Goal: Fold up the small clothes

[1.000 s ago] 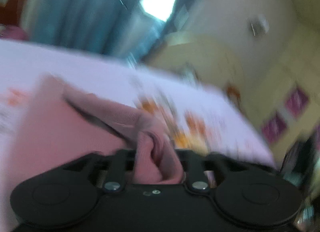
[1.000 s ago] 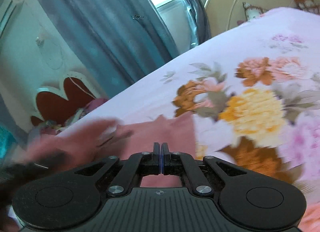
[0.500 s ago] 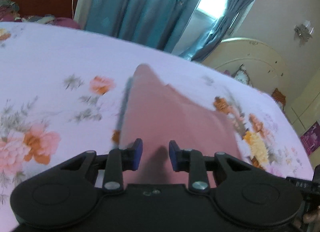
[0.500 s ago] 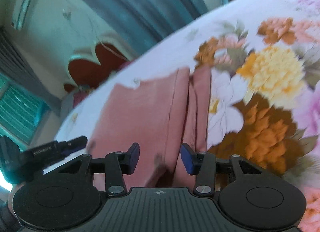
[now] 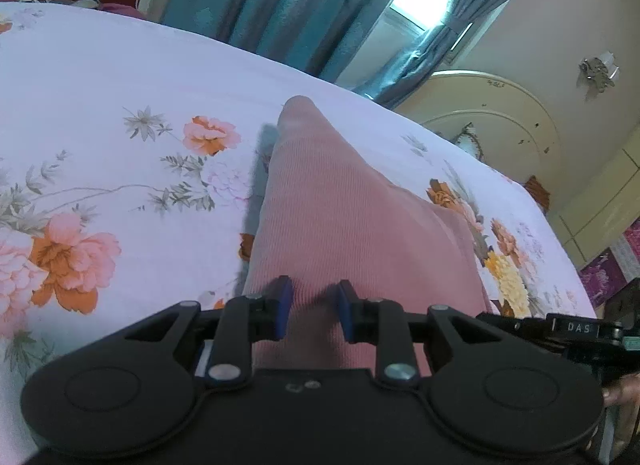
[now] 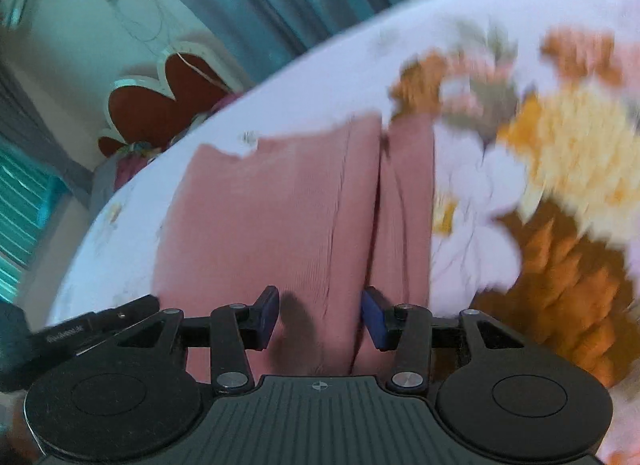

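A pink ribbed garment (image 5: 340, 217) lies folded flat on the floral bedsheet (image 5: 120, 113). My left gripper (image 5: 313, 311) is open and empty, its blue-padded jaws spread just over the garment's near edge. In the right wrist view the same pink garment (image 6: 280, 217) shows a fold seam running lengthwise. My right gripper (image 6: 320, 315) is open and empty above its near edge, straddling that seam. The other gripper's tip (image 6: 100, 321) shows at the lower left.
The bed's white sheet with orange and pink flowers (image 6: 560, 153) spreads all around the garment. A red headboard (image 6: 160, 105) and teal curtains (image 5: 288, 5) stand behind. A cream footboard (image 5: 500, 125) is at the far right.
Both grippers were shut a second ago, the left on bunched pink cloth. Both have opened and let go, and the garment now lies flat and folded on the sheet.
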Tool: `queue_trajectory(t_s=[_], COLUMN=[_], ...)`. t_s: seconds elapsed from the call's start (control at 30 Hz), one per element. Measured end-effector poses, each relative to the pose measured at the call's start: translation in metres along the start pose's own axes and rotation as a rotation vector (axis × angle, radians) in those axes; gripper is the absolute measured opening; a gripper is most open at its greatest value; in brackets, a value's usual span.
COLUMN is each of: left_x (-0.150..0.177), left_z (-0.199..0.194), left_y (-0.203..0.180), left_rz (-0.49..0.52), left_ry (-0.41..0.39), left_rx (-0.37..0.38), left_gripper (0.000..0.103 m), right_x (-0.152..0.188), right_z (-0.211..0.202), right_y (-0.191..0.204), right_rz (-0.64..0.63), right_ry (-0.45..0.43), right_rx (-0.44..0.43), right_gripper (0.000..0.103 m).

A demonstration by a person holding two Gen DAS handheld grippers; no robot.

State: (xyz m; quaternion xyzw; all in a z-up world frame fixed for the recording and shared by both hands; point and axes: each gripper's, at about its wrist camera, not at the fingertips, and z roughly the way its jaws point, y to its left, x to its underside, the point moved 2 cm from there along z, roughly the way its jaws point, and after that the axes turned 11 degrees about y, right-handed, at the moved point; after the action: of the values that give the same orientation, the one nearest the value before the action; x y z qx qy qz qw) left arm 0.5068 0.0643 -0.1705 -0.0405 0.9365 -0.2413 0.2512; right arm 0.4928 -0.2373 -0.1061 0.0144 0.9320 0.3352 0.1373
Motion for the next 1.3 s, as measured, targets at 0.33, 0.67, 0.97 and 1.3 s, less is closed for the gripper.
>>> queue_trajectory(t_s=[0.33,0.67,0.97,1.3], left_x=[-0.010,-0.023,-0.017,-0.019], left_z=[-0.005,0.006,0.023,0.025], left_y=[-0.005,-0.019,-0.041,-0.041], left_rz=[0.086,0.196,0.288,0.302], left_ry=[0.023,0.016,0.082,0.088], left_rx=[-0.003,-0.005,-0.043,-0.057], left_gripper=[0.023,0.023,0.025,0.026], right_x=[-0.002,0.003,0.021,0.008], right_z=[0.012,0.002,0.005,0.006], right_y=[0.014,0.068,0.028,0.019], right_rz=[0.006,-0.298,-0.254,-0.195], right_ry=[-0.018,-0.105,-0.062,-0.046], right_rx=[-0.072,0.272,0.342,0.277], right_gripper=[0.045,0.007,0.007,0.007])
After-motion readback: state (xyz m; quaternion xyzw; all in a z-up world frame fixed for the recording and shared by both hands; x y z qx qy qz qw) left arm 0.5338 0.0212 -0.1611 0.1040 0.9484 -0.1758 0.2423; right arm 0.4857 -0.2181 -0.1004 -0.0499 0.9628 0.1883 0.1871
